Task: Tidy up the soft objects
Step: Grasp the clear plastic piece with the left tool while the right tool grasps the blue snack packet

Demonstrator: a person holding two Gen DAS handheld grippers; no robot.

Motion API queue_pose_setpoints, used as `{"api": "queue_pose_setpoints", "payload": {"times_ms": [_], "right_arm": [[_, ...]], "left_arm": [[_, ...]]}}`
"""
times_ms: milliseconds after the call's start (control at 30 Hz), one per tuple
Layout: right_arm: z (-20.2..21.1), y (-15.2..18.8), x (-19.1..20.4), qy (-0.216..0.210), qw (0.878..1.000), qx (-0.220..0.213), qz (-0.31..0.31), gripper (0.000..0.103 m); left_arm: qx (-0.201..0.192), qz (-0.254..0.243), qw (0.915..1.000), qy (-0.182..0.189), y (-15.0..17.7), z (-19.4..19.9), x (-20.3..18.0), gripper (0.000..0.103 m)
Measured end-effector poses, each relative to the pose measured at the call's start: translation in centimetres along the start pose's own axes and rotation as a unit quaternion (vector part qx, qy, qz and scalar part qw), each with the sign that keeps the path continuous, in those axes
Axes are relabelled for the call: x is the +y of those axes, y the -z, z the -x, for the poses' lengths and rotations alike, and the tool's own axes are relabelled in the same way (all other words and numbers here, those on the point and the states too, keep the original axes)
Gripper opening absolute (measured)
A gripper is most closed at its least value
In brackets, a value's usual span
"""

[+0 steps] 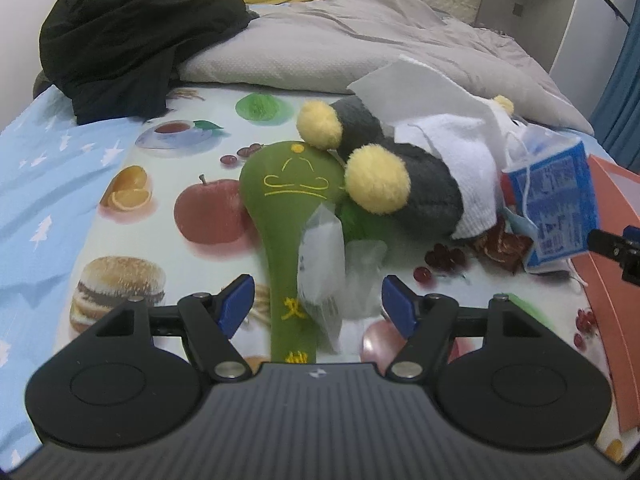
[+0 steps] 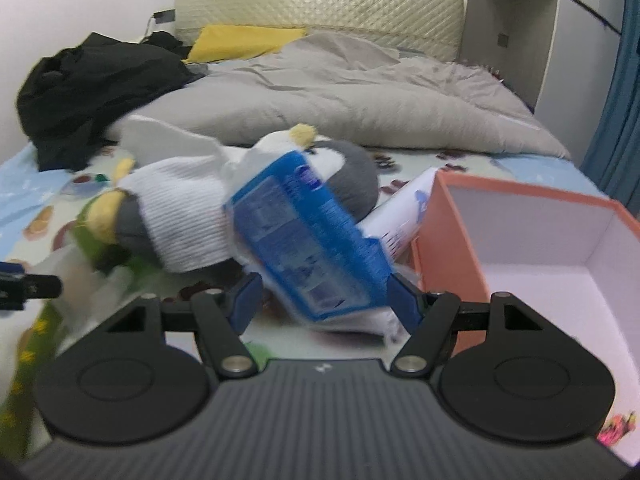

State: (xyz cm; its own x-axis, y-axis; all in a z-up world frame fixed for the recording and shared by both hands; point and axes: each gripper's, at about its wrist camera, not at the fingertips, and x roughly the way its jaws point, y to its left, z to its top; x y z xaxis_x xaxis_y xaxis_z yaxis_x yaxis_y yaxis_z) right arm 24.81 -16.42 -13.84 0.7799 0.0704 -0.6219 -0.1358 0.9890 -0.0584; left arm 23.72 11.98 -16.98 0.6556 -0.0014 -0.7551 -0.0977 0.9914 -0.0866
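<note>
The left gripper is spread over the green plush on the bed. The right gripper is spread around the blue pack.

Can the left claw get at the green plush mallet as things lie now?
Probably yes. The left claw is open, and the green plush mallet has its handle between the fingers. Only a clear plastic bag lies over the handle and may get pinched along with it.

The left hand-held gripper hung with jaws apart over a green plush on the bed; a grey-and-yellow plush toy lay beside it.
</note>
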Motion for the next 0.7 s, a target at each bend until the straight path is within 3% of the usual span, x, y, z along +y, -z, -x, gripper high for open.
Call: {"api": "queue_pose_setpoints", "payload": {"times_ms": [100, 467, 633, 700], "right_arm": [[-1.4, -0.3, -0.6, 0.008, 1.000, 0.002, 0.010, 0.071], [-5.3, -1.5, -0.7, -0.003, 0.998, 0.010, 0.057, 0.070], [-5.1, -1.2, -0.3, -0.023, 0.998, 0.015, 0.064, 0.052], [-4.8, -1.2, -0.1, -0.025, 0.997, 0.015, 0.068, 0.036]], "left_arm": [[0.010, 0.011, 0.9998, 0.013, -0.4, -1.2, 0.3, 0.074], [0.021, 0.012, 0.9996, 0.014, -0.6, -3.0, 0.3, 0.039], [0.018, 0.021, 0.9995, 0.013, -0.5, -2.7, 0.6, 0.023], [0.014, 0.036, 0.9990, 0.022, -0.4, -2.3, 0.9, 0.020]]}}
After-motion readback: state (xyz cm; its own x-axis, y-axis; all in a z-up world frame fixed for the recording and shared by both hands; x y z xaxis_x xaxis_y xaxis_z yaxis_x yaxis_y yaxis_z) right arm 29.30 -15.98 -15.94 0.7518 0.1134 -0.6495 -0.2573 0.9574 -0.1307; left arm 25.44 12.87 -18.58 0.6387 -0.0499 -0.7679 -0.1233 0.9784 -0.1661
